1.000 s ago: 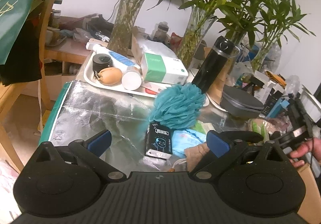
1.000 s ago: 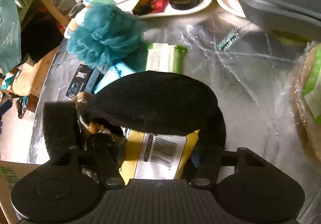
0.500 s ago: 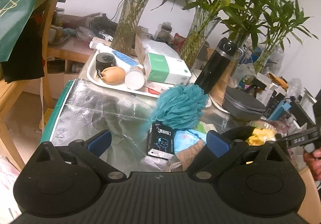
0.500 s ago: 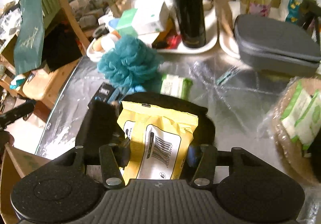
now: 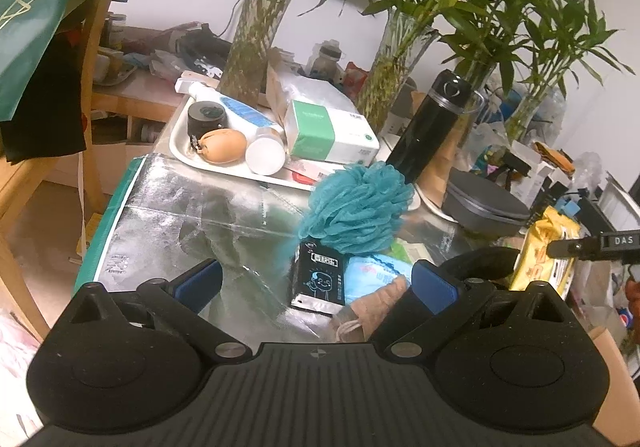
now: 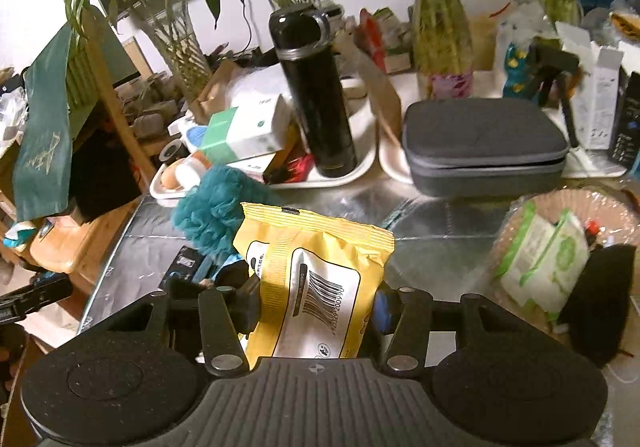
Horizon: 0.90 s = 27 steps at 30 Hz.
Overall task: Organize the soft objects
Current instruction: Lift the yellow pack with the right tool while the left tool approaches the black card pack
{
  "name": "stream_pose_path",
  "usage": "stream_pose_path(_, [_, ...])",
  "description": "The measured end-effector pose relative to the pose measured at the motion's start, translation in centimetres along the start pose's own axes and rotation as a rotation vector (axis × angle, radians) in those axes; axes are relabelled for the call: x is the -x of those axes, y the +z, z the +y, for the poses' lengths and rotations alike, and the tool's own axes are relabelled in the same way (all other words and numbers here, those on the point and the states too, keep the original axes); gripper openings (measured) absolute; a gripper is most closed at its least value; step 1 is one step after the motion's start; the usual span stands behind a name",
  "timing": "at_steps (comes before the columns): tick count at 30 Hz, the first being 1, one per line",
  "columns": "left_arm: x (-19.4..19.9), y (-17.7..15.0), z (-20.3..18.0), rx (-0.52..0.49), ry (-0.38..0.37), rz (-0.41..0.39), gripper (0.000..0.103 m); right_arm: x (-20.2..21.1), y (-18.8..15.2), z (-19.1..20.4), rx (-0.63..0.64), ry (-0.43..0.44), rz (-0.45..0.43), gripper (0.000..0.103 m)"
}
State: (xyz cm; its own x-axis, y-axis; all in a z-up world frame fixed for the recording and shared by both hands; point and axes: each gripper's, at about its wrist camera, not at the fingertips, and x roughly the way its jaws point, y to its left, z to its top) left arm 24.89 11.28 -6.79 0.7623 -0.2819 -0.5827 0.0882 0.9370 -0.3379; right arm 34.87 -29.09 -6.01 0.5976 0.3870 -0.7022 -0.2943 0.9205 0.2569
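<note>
My right gripper [image 6: 316, 307] is shut on a yellow wipes pack [image 6: 316, 279] and holds it above the silver table cover. The same pack shows at the right of the left wrist view [image 5: 546, 251]. My left gripper [image 5: 316, 279] is open and empty above the table. Ahead of it lie a teal bath pouf [image 5: 356, 207], a black tissue packet [image 5: 320, 281], a light blue pack [image 5: 374, 273] and a tan cloth [image 5: 376, 307]. The pouf also shows in the right wrist view [image 6: 216, 207].
A white tray [image 5: 180, 143] holds a tissue box [image 5: 328, 131], an egg-shaped thing and jars. A black flask [image 6: 316, 95], a grey case [image 6: 484, 143] and plant vases stand behind. A wicker basket [image 6: 520, 207] at right holds green wipes packs [image 6: 540, 255] and a black cloth [image 6: 600, 299].
My right gripper has lifted the yellow wipes pack up and away from the black cloth it lay under. My left gripper has stayed open, shifting only slightly.
</note>
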Motion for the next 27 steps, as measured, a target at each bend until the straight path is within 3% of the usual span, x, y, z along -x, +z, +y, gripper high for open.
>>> stream_pose_path(6, [-0.2,0.0,-0.1,0.002,0.004,0.006,0.103,-0.6,-0.1,-1.0,0.03,-0.076,0.075,0.054])
stream_pose_path(14, [-0.4,0.1,0.0,0.006,0.009,0.012,0.103,-4.1,-1.6,-3.7,0.051,-0.19,0.254,0.057])
stream_pose_path(19, [-0.5,0.2,-0.1,0.006,0.01,0.01,0.103,-6.5,-2.3,-5.2,0.018,-0.309,0.312,0.075])
stream_pose_path(22, [-0.5,0.2,-0.2,0.007,0.007,0.01,0.103,-6.3,-2.5,-6.2,-0.072,-0.287,0.312,0.086])
stream_pose_path(27, [-0.6,0.2,-0.3,0.006,0.005,0.015,0.103,-7.4,-3.2,-6.8,-0.132,-0.264,0.368,0.091])
